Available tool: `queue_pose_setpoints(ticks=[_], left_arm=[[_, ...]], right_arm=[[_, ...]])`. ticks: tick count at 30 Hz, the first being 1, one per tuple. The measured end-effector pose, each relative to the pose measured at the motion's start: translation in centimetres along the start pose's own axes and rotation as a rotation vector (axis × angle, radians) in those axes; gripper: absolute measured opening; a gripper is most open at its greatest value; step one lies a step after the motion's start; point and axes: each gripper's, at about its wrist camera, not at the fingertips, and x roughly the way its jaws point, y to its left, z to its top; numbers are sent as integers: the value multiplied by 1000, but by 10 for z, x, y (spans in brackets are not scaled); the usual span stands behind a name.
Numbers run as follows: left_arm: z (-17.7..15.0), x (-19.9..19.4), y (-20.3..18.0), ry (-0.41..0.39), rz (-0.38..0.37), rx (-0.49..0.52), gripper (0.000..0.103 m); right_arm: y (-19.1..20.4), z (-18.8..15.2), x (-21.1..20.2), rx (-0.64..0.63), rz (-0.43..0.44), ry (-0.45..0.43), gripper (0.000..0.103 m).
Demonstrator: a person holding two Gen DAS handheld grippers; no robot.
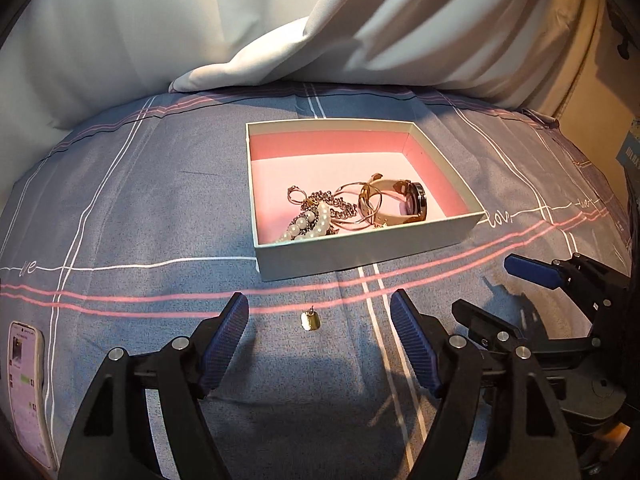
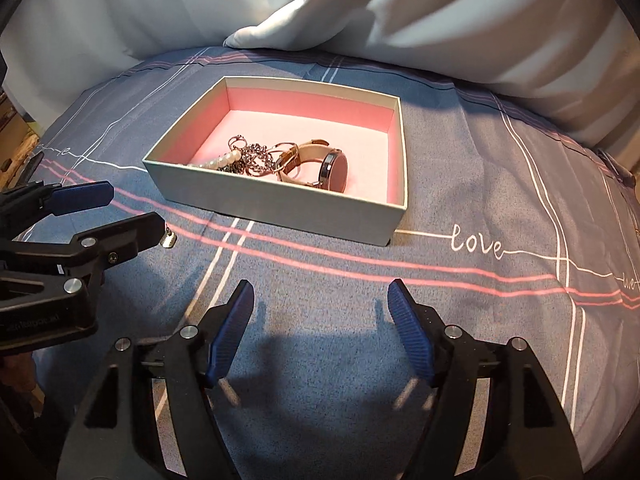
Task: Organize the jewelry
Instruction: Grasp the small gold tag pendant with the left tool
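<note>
Left gripper (image 1: 318, 332) stands wide, straddling the pendant (image 1: 311, 321), apparently to pick it. Right gripper (image 2: 320, 320) gapes empty near the box (image 2: 280, 208).

The left gripper (image 1: 320, 312) is built from matte black plastic arms, wedge-shaped with triangular cut-outs near the base. Round silver screw heads sit at each joint, two on either arm. Its fingers (image 1: 224, 340) carry dark blue pads with a fine ribbed texture, tapering to rounded tips. The right gripper (image 2: 320, 300) has the same look: black angular arms, silver screws at the pivots, and blue ribbed pads on the fingers (image 2: 412, 332). Seen from the side, a small white label with faint lettering shows on the black body of the left one.
</note>
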Motion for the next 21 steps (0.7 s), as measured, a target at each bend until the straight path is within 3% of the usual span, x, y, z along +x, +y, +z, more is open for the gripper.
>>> queue_pose_setpoints(ticks=[11,21], left_arm=[[-9,28,-1,13,2,27,72],[-15,38,6,32,6,40,63]], right_arm=[[0,-12,5,12,4,22,69],[1,-14,12,17,14,35,70]])
